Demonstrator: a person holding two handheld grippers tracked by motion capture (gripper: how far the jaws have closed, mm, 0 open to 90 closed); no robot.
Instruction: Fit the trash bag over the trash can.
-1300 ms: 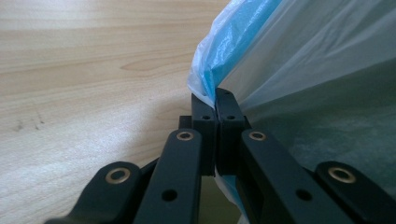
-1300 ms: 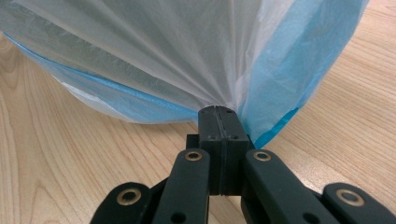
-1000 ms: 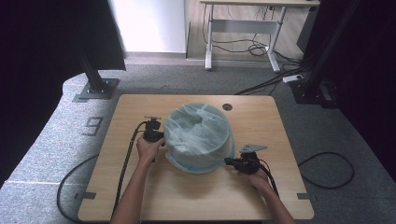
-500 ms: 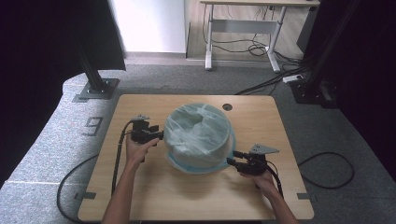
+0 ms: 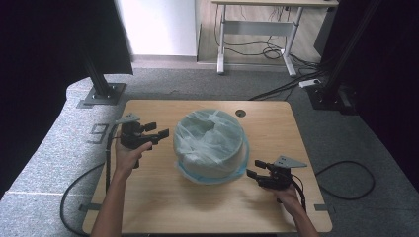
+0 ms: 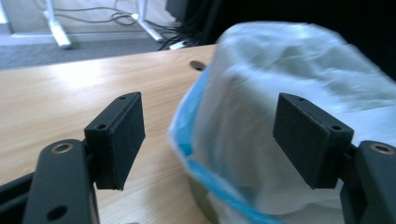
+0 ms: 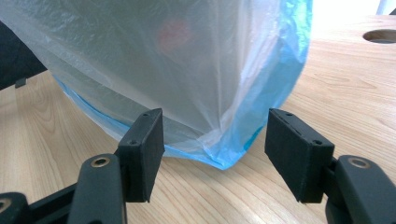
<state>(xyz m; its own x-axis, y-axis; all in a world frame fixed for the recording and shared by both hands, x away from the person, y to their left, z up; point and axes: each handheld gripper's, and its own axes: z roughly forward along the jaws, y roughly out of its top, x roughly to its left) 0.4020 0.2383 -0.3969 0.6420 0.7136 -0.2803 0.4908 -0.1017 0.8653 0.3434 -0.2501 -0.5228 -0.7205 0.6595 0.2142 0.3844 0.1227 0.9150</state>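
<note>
A round tub wrapped in a translucent white bag with a blue hem (image 5: pixel 211 144) stands in the middle of the wooden table (image 5: pixel 163 197). My left gripper (image 5: pixel 157 130) hovers above the table just left of the bag, apart from it. Its jaws have just been opening, and nothing sits between the pads (image 6: pixel 122 135). The left gripper view has the bag (image 6: pixel 289 70) beyond them. My right gripper (image 5: pixel 254 168) rests low at the bag's front right. Its jaws have also just been opening and stand open, with the blue hem (image 7: pixel 233 156) a little ahead of the bare pads (image 7: pixel 299 154).
A round cable hole (image 5: pixel 240 113) sits near the table's far edge. Black cables (image 5: pixel 106 168) trail from both grippers off the table. Beyond the table are black stand bases (image 5: pixel 101 94) and a desk frame (image 5: pixel 257 34) with wires on the floor.
Both grippers went from shut at the bag's sides to open. The left one rose and drew away to the left. The right one backed off slightly to the right.
</note>
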